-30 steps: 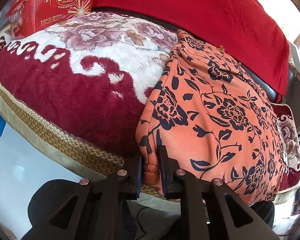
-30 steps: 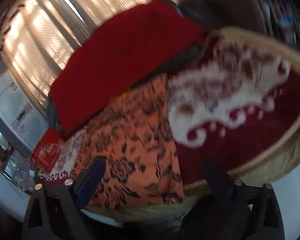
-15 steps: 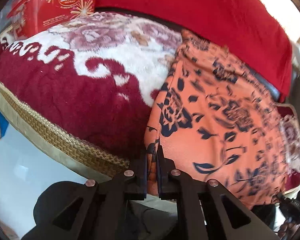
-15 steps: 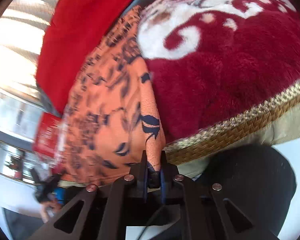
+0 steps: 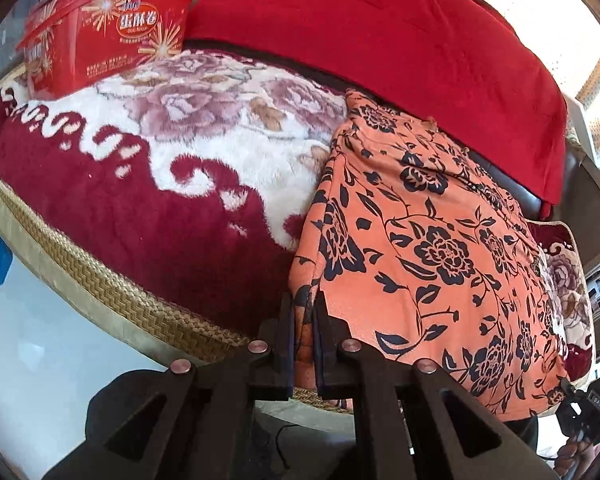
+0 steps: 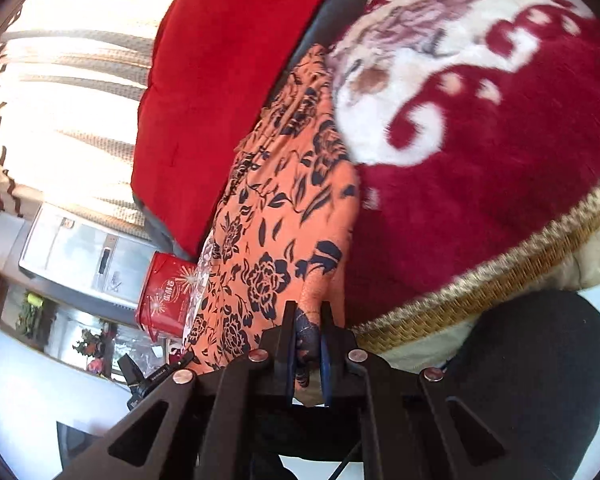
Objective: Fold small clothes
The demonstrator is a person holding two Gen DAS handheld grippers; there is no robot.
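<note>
An orange garment with a dark floral print (image 5: 428, 240) lies spread over a plush red-and-white floral blanket (image 5: 148, 184) on a seat. In the left wrist view my left gripper (image 5: 305, 312) is shut on the garment's near left corner, cloth pinched between its pads. In the right wrist view the same orange garment (image 6: 284, 224) runs away from the lens, and my right gripper (image 6: 308, 320) is shut on its other near corner. The right gripper's tip shows at the far right (image 5: 588, 404) of the left wrist view.
A red snack tin (image 5: 108, 36) stands on the blanket at the back left. A red cushion (image 5: 380, 28) lines the seat's back. The seat's woven gold trim (image 5: 112, 300) edges the front, above a pale floor (image 5: 32, 360). A cabinet (image 6: 84, 256) stands beyond.
My left gripper's jaws closed onto the garment's corner. My right gripper swung down, rolled, and shut on the other near corner, where its jaws had stood wide apart.
</note>
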